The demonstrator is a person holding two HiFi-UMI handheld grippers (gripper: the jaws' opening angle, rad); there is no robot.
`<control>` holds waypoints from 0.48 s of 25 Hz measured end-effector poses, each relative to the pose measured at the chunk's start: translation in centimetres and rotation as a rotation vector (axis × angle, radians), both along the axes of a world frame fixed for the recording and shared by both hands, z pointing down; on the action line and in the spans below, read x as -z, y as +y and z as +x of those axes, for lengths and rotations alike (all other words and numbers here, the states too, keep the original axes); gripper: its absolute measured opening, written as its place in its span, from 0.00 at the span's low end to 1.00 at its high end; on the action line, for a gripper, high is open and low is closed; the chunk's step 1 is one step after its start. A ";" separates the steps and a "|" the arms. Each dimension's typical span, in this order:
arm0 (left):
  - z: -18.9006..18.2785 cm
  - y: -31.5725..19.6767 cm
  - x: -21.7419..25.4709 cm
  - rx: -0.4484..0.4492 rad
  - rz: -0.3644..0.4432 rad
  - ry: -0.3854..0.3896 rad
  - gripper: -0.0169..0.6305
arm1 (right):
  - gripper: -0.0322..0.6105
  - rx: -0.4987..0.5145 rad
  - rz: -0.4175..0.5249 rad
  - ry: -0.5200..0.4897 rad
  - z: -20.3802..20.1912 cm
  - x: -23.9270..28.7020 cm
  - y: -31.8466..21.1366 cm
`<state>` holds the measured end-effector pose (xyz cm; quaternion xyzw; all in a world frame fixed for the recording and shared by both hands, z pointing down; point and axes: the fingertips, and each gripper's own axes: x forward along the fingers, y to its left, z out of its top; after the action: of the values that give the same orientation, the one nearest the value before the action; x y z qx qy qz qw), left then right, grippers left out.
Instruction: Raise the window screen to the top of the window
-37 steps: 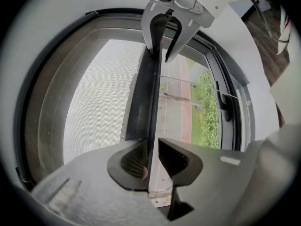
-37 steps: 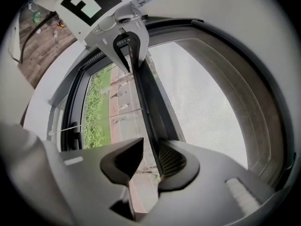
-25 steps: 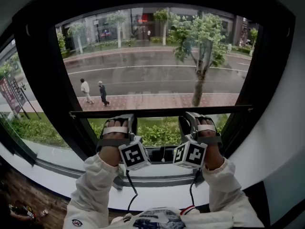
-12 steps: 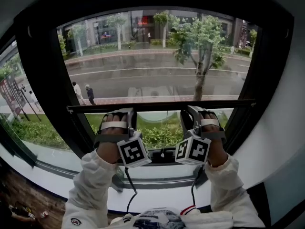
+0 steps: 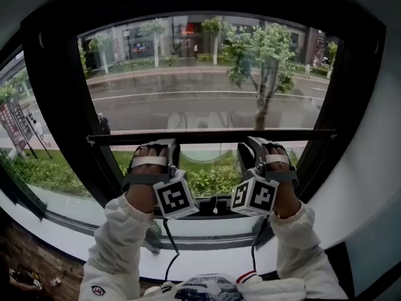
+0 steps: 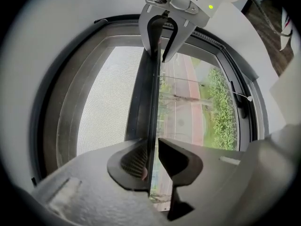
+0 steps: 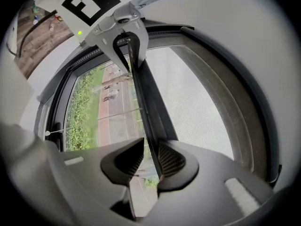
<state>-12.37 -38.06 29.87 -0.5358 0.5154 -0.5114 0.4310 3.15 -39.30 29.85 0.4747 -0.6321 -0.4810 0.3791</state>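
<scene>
We see the grey mesh window screen (image 6: 108, 102) partway up the black-framed window (image 5: 56, 105), its thin black bottom bar (image 5: 213, 135) level across the glass, our left gripper (image 5: 155, 146) and right gripper (image 5: 258, 144) side by side, both pairs of fingers pinching that bar.

Fine grey mesh window screen (image 5: 207, 74), semi-transparent, stretched flat across the upper and larger part of the opening, with the street visible through it. Weave plainly visible in both gripper views as a pale, even grid. Slim black bottom bar (image 5: 213, 136) at the lower edge of the mesh, straight and level, spanning from one side of the frame to the other. Bar set low in the opening, well short of the top. Black-framed window (image 5: 56, 105), upright, with an uncovered strip of opening below the bar and above the sill.
</scene>
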 end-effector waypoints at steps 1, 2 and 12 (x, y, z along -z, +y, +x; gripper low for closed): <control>0.0 0.1 0.1 -0.004 0.003 0.002 0.14 | 0.20 0.000 0.002 0.000 0.0 0.0 0.1; 0.0 0.2 0.1 -0.006 0.010 0.000 0.14 | 0.20 -0.002 0.008 0.001 0.0 0.1 0.2; -0.6 -0.4 3.5 0.000 0.053 -0.010 0.14 | 0.20 -0.004 0.053 -0.001 -0.6 3.4 -0.4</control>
<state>-13.00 -38.44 26.38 -0.5218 0.5266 -0.5000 0.4477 2.57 -39.68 26.46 0.4861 -0.6185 -0.4966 0.3669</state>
